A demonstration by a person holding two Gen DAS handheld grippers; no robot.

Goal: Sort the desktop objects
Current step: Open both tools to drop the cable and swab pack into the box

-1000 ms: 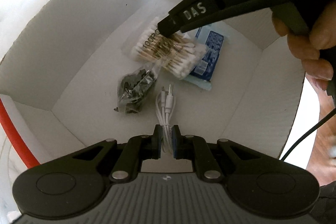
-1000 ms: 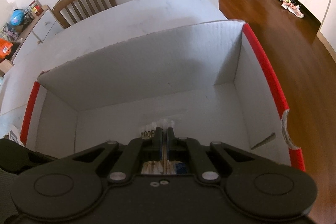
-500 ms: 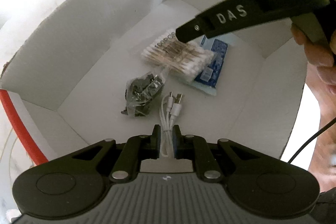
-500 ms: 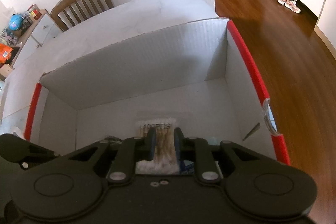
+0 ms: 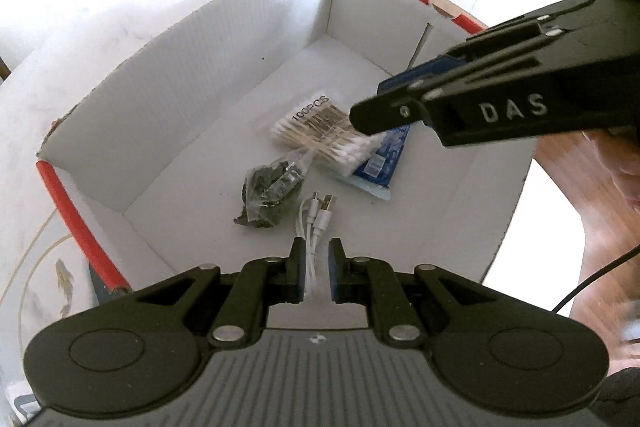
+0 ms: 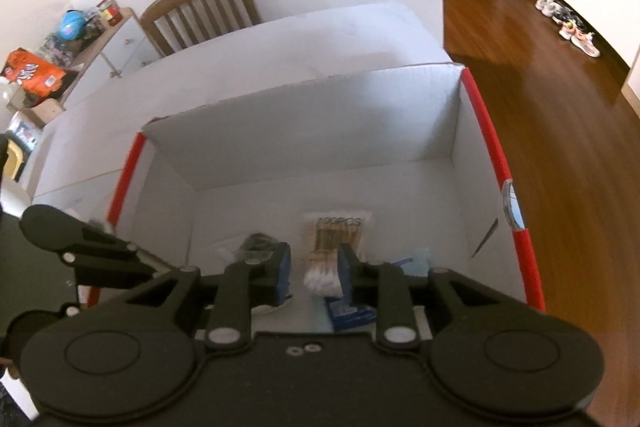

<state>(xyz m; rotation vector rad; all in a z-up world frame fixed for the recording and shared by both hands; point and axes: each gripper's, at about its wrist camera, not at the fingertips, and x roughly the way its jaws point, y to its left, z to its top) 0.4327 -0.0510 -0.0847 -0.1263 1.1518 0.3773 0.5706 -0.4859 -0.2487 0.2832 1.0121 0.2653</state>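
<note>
A white cardboard box with red edges (image 5: 224, 75) fills the middle of both views. On its floor lie four things: one clear bag of cotton swabs marked 100PCS (image 5: 320, 139), one blue flat packet (image 5: 384, 163) partly under that bag, one small clear bag of dark pieces (image 5: 270, 193) to the lower left of the swabs, and one white coiled cable with two plugs (image 5: 318, 217) at the lower centre.

The left gripper (image 5: 316, 269) is at the bottom centre of its view, jaws a little apart with the cable between them; I cannot tell if the pads touch it. The right gripper (image 6: 314, 273) has wide jaws and holds nothing; the swab bag (image 6: 332, 247) lies below, between its fingers. In the left view it enters from the right side (image 5: 460, 107), above the swabs.
</note>
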